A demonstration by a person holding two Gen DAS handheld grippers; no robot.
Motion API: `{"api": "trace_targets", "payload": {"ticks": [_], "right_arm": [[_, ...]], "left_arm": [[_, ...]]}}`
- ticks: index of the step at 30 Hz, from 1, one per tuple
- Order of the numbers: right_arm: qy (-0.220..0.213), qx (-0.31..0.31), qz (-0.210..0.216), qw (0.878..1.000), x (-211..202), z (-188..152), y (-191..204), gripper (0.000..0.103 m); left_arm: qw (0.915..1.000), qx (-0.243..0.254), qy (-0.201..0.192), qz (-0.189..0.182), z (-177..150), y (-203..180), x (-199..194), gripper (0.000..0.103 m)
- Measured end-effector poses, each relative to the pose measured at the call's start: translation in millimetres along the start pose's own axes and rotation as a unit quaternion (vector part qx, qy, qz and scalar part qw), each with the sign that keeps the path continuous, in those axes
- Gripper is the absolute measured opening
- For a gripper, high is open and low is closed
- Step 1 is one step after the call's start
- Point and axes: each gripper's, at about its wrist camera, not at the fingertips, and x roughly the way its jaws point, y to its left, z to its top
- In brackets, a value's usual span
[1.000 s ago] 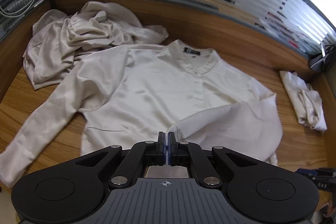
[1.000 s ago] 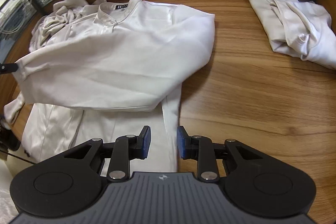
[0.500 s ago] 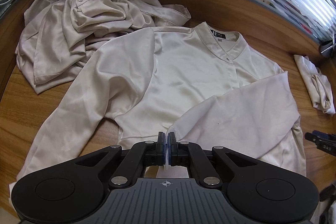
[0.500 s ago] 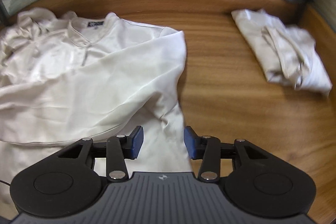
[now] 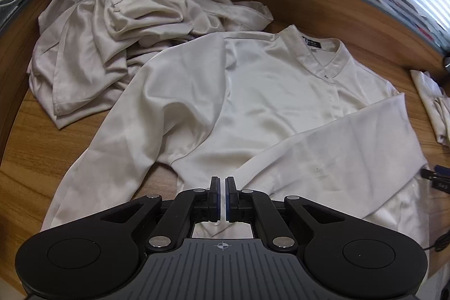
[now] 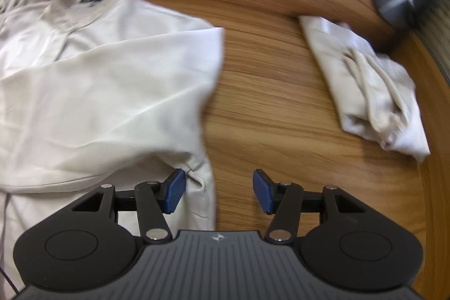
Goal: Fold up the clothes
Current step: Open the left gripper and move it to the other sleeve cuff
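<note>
A cream long-sleeved shirt [image 5: 270,92] lies flat on the wooden table, collar away from me, its right sleeve [image 5: 337,153] folded across the body. My left gripper [image 5: 222,196] is nearly shut, pinching the cuff end of that sleeve over the shirt's lower body. In the right wrist view the same shirt [image 6: 98,92] fills the left side. My right gripper [image 6: 218,193] is open and empty, low over the shirt's right side edge [image 6: 206,182] and bare wood.
A heap of crumpled cream clothes [image 5: 126,27] lies at the back left. A folded cream garment [image 6: 371,92] lies at the right. A raised wooden rim [image 5: 365,30] and striped glass partition bound the table. A dark object [image 6: 402,4] sits at the far right corner.
My left gripper carried the sleeve cuff across the shirt body, and its pads have parted slightly. My right gripper opened wider and swung right along the shirt's side edge.
</note>
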Motion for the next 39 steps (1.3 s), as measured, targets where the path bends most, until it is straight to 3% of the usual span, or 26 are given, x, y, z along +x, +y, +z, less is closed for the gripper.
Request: {"api": "trace_targets", "payload": {"ticks": [2,4,6,10,17,23,30,33,39], "right_arm": [[0.01,0.02,0.0,1.0,2,-2,-14,0.06],[0.014,0.039,0.014,0.999,1,-5,-26,0.06],[0.014,0.056,0.035,0.998,-5,-7,-35,0.06],[0.013,0.076,0.068,0.995,-25,-7,-42,0.063],[0.009,0.077,0.112,0.991,-63,-2,-23,0.065],[0.002,0.061,0.134,0.989,-84,-3,17,0.065],[0.005,0.035,0.143,0.989,-101,-5,69,0.065],[0.002,0.029,0.143,0.989,-110,-6,86,0.065],[-0.003,0.027,0.142,0.989,-123,-14,108,0.065]], "left_arm": [[0.9999,-0.01,-0.004,0.009,-6,7,-2,0.008],[0.9996,-0.021,-0.005,0.019,-13,16,-6,0.032],[0.9987,-0.03,-0.013,0.039,-22,26,-13,0.048],[0.9955,-0.06,-0.02,0.071,-42,51,-25,0.062],[0.985,-0.118,-0.019,0.125,-85,96,-37,0.068],[0.9804,-0.113,-0.016,0.16,-118,127,-43,0.068],[0.9808,-0.102,-0.033,0.163,-131,167,-48,0.069],[0.9852,-0.076,-0.049,0.146,-130,177,-49,0.069],[0.9957,-0.014,-0.008,0.091,-118,190,-28,0.068]]}}
